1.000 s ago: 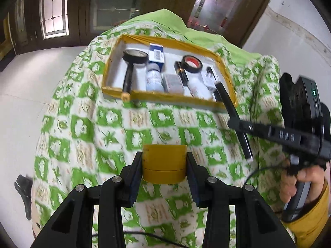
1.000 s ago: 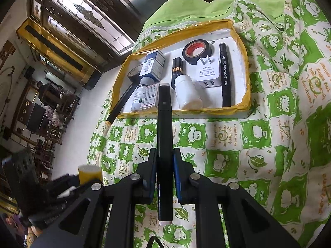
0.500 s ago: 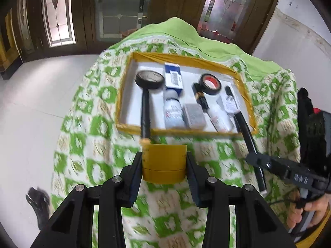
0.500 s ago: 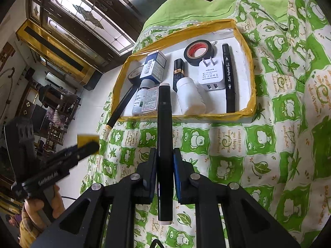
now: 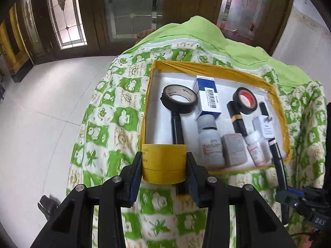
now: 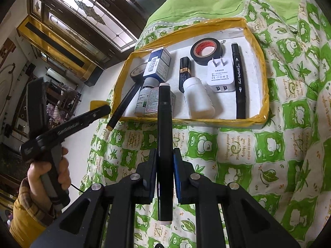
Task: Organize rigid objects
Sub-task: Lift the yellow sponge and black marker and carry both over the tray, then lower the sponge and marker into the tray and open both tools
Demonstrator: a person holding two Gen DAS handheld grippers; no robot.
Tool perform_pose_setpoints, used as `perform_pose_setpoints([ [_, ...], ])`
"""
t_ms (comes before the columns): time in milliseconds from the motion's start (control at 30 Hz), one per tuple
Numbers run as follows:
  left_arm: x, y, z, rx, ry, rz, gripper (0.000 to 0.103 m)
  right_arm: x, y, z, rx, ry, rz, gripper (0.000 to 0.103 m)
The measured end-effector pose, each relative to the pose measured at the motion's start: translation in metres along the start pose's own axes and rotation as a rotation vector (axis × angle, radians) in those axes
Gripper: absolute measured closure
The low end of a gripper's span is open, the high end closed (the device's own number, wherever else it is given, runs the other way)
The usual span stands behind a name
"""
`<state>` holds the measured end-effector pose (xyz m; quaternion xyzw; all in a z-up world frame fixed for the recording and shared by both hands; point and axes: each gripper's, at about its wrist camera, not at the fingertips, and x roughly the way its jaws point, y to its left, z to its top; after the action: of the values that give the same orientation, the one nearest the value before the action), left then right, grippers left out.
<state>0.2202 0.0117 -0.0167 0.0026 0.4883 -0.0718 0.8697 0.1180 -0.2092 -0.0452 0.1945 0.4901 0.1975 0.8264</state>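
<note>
My left gripper [image 5: 164,170] is shut on a yellow tape roll [image 5: 163,162], held at the near left corner of the yellow-edged tray [image 5: 209,69]. My right gripper [image 6: 164,165] is shut on a black marker [image 6: 164,136], held upright before the tray's near rim [image 6: 186,122]. The tray holds two black tape rolls [image 5: 179,99], a blue-white box [image 5: 208,97], white bottles [image 5: 211,142], a white plug adapter [image 6: 221,76], a black tube [image 6: 184,72], another black marker [image 6: 239,80] and a long black stick [image 6: 122,107] poking over the near rim.
The tray lies on a green-and-white patterned cloth [image 6: 227,150] over a rounded surface. White tiled floor [image 5: 41,107] drops away to the left. Dark wooden doors with stained glass [image 5: 132,6] stand behind. The left gripper and hand [image 6: 47,144] show in the right wrist view.
My left gripper has carried the yellow tape roll forward and left, up to the tray's near left corner. The right gripper with the marker has barely moved.
</note>
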Motion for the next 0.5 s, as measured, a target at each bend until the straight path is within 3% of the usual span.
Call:
perform_pose_setpoints([
  [133,0.013,-0.003,0.002,0.015,0.007,-0.006,0.061,0.004,0.002,0.009,-0.015,-0.006,-0.020,0.089],
  [400,0.026,-0.007,0.005,-0.054,0.010,-0.113,0.061,0.019,-0.002,0.036,0.016,-0.008,-0.014,0.089],
  [500,0.031,-0.016,0.005,-0.030,0.015,-0.092,0.061,0.031,-0.003,0.045,0.035,0.003,-0.006,0.089],
])
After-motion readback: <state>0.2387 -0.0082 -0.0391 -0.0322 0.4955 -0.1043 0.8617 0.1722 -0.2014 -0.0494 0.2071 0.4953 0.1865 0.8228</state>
